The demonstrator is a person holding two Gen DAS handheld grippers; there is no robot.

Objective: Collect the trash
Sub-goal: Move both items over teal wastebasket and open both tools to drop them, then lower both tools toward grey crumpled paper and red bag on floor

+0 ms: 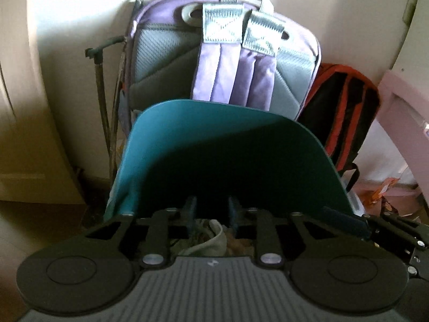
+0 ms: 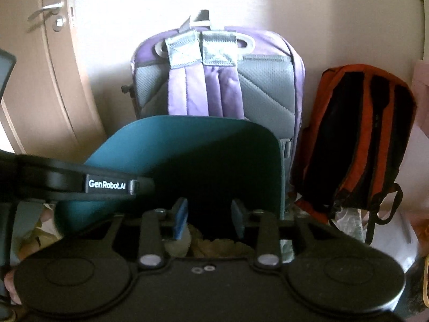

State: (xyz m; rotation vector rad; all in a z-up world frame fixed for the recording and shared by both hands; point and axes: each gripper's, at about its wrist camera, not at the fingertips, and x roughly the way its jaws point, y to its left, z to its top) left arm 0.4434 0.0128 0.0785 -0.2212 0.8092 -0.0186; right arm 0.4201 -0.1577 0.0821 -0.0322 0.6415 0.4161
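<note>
Crumpled pale trash (image 1: 211,237), perhaps paper, below raised teal lid (image 1: 214,161).

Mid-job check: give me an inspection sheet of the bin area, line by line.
Surface: floor along the wall, mostly hidden.
Job's things: teal bin lid raised upright; crumpled trash below it, under both grippers.
Clutter: purple backpack behind the lid, red-black backpack beside it, both against the wall; a thin rod on the other side.
Grippers: left gripper and right gripper both open, nothing between the pads, over the trash.
Cables: nothing seen.
Surroundings: door with handle; something pink at the edge.
</note>
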